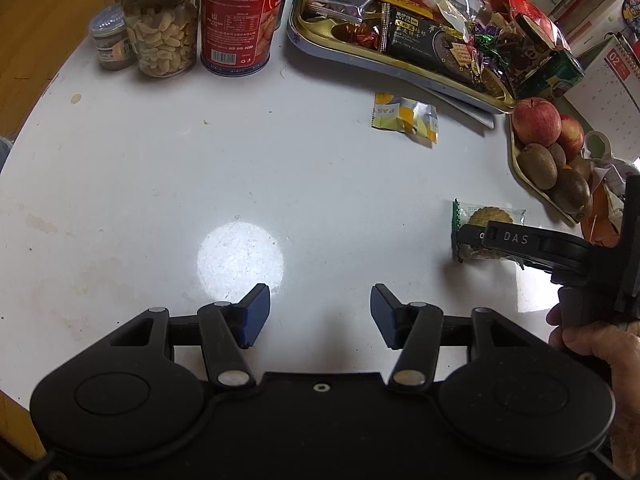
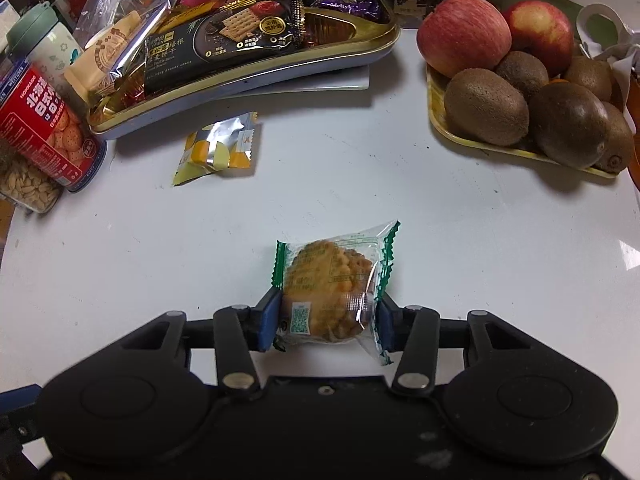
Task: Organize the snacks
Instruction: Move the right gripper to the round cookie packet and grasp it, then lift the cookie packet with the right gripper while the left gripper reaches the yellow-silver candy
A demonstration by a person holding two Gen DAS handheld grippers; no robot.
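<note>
My right gripper [image 2: 327,318] is shut on a clear, green-edged wrapped biscuit [image 2: 332,280], low over the white table. In the left wrist view the biscuit [image 1: 486,216] shows partly under the right gripper [image 1: 472,238] at the right. My left gripper [image 1: 320,314] is open and empty above the table's near side. A yellow and silver snack packet [image 2: 218,150] lies on the table in front of the gold snack tray [image 2: 360,46]; it also shows in the left wrist view [image 1: 404,117], near the tray [image 1: 404,66] holding several wrapped snacks.
A peanut jar [image 1: 162,24], a small jar [image 1: 112,40] and a red biscuit can [image 1: 236,16] stand at the far left. A yellow fruit tray [image 2: 500,146] with apples and kiwis sits at the right. A bright light spot [image 1: 240,258] lies on the table.
</note>
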